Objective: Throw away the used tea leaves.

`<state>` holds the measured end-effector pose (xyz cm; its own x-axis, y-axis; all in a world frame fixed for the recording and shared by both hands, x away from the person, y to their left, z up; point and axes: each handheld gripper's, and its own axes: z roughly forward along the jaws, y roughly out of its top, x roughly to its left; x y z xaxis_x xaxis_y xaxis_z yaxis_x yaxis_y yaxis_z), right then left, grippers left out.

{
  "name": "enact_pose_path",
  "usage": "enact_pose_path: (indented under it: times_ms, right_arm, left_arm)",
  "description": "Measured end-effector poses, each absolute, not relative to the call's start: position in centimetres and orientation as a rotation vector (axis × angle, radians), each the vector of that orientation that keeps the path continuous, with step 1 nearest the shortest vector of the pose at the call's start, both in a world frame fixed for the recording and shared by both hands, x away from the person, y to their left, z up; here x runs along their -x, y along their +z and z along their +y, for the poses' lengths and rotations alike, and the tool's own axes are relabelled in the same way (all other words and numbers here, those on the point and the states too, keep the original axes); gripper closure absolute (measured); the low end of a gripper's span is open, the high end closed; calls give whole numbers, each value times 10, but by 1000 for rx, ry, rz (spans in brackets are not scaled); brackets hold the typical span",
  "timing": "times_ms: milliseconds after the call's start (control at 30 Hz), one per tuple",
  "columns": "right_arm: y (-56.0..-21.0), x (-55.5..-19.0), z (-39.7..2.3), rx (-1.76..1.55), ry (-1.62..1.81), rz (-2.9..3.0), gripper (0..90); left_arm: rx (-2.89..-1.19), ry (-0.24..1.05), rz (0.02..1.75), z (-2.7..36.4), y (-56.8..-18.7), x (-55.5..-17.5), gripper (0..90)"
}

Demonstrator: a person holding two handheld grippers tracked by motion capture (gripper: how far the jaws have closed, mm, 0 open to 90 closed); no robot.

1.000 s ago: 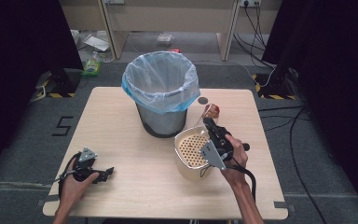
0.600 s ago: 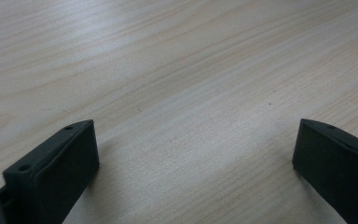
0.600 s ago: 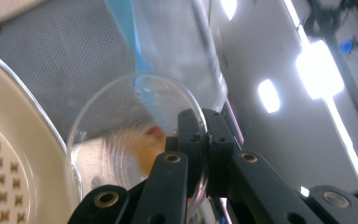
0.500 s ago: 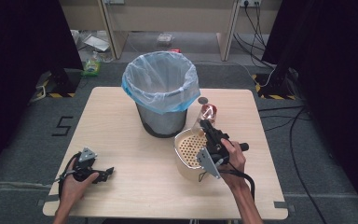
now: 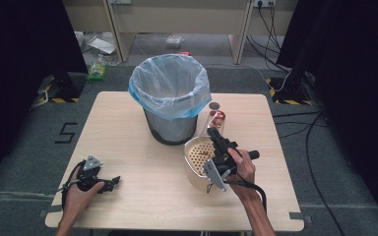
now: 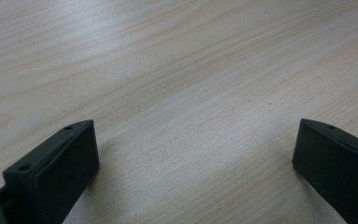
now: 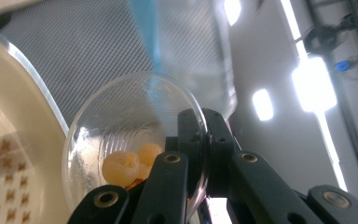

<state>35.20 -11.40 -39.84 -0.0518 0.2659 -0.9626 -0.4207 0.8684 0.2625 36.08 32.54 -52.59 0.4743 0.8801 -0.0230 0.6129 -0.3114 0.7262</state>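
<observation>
My right gripper (image 5: 214,132) is shut on the rim of a clear plastic cup (image 5: 217,119), which hangs tilted between the bin and a cream perforated basket (image 5: 193,169). In the right gripper view the jaws (image 7: 200,128) pinch the cup's wall (image 7: 121,116). A few round orange pieces (image 7: 123,168) lie inside the cup. The basket (image 7: 4,140) is at the left there. My left gripper (image 5: 112,182) rests on the wooden table (image 5: 128,147) at the near left. Its jaws (image 6: 196,149) stand open over bare wood (image 6: 168,70).
A grey mesh bin (image 5: 170,123) lined with a blue-edged bag (image 5: 170,83) stands at the table's middle back. A small grey disc (image 5: 214,105) lies on the table beyond the cup. Cables run across the floor on the right.
The right hand with the cup has shifted slightly toward the near edge over the basket. The left hand has not moved.
</observation>
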Motion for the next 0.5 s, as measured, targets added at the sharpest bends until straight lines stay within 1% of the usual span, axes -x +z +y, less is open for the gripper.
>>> enact_pose_path:
  times_ms: [67,200,267,333,433,500]
  right_arm:
    - [-401,-356,-116,98,537,1551,879]
    - [-399,-351,-113,139,547,1522,880]
    - [-403,-358,-115,80,520,1546,879]
    - [-400,-354,-114,121,502,1521,879]
    - [-395,-354,-116,100,499,1510,879]
    - [-392,-347,-114,149,505,1478,879]
  left_arm:
    - [-2042,503,1233,325,-526,-361,0]
    - [-2042,503,1233,325,-526,-361,0]
    - [-2042,503,1233,325,-526,-361,0]
    - [-2042,503,1233,325,-526,-361,0]
    - [-2042,503,1233,325,-526,-361,0]
    - [-2041,503,1233,325,-526,-361,0]
